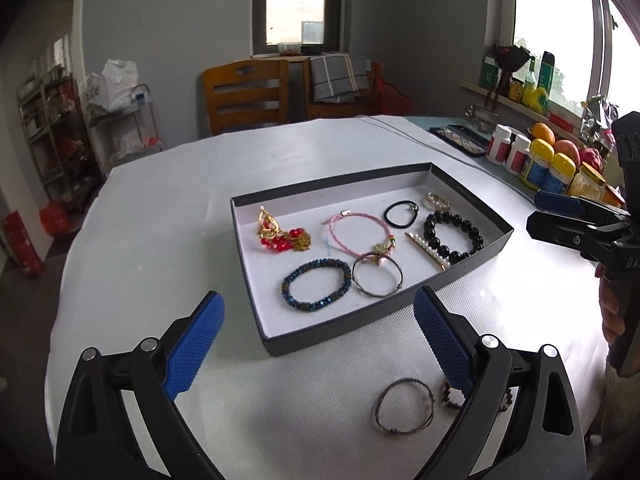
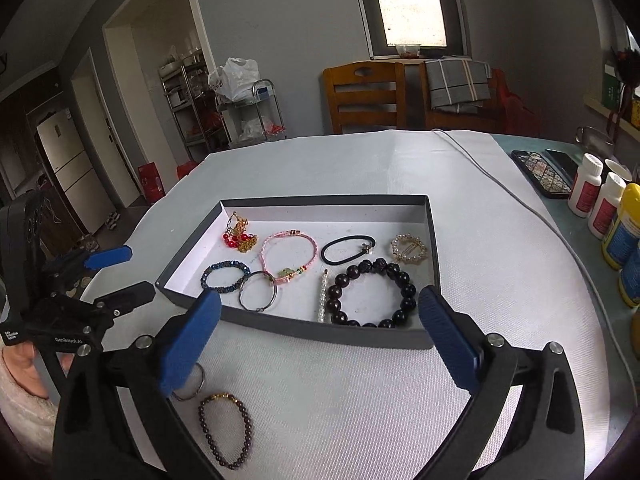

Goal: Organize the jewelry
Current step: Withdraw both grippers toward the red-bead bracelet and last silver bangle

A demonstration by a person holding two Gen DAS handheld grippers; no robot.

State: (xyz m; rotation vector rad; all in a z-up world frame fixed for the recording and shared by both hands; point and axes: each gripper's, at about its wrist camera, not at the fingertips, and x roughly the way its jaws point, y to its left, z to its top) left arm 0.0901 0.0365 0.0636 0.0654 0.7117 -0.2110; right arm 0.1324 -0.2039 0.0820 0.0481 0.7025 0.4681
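1. Setting: a home dining room.
2. Wooden chairs (image 2: 362, 96) stand behind the cloth-covered surface (image 2: 360, 380).
3. Fridge (image 2: 68, 160) visible through a doorway; wire storage racks (image 2: 188, 96) hold household goods.
4. Fruit (image 1: 556, 140) and supplement bottles (image 1: 520, 152) line the surface's right edge under the window.

A white cloth (image 1: 160, 220) covers the table. At its far right stand white pill bottles (image 2: 586, 190), yellow-capped bottles (image 1: 554, 170) and fruit (image 1: 544, 134). Beyond the table, a wooden chair (image 1: 246, 96) stands left of a folded grey blanket (image 1: 338, 76); a metal shelf rack (image 2: 188, 100) stands far left.
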